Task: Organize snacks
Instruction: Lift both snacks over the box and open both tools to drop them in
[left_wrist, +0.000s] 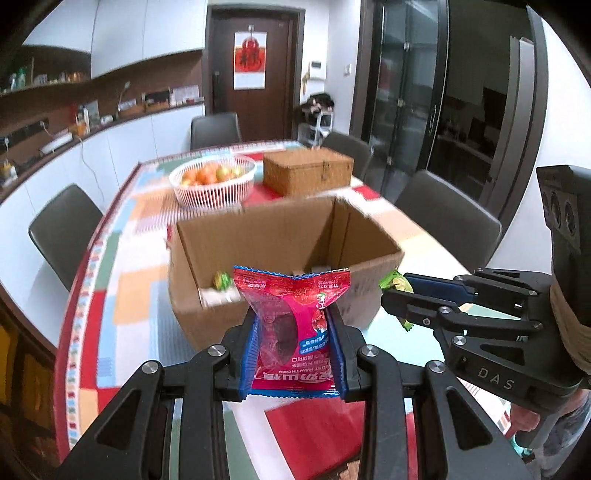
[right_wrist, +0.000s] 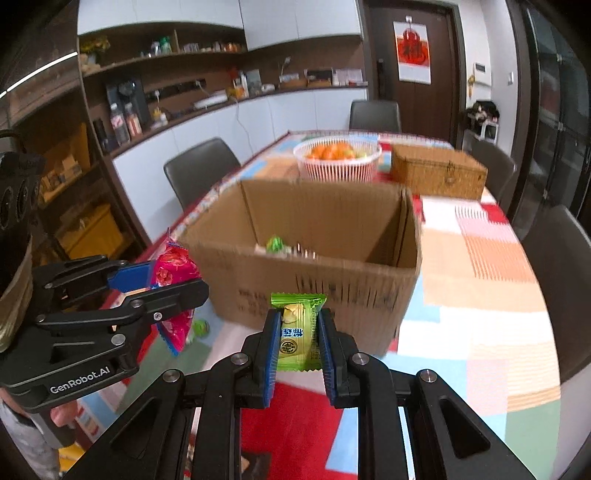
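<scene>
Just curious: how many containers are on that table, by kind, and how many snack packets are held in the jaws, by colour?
Cardboard box: 1
White basket of fruit: 1
Wicker box: 1
Red packet, held: 1
Green packet, held: 1
Total: 5

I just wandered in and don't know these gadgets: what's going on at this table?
A person is sorting snacks with a handheld gripper in each hand. The left gripper is clamped on a red snack packet, and the right gripper on a green snack packet. Both are held just in front of an open cardboard box on the table, which already has a few small items inside. A fruit basket and a wicker box sit behind.
</scene>
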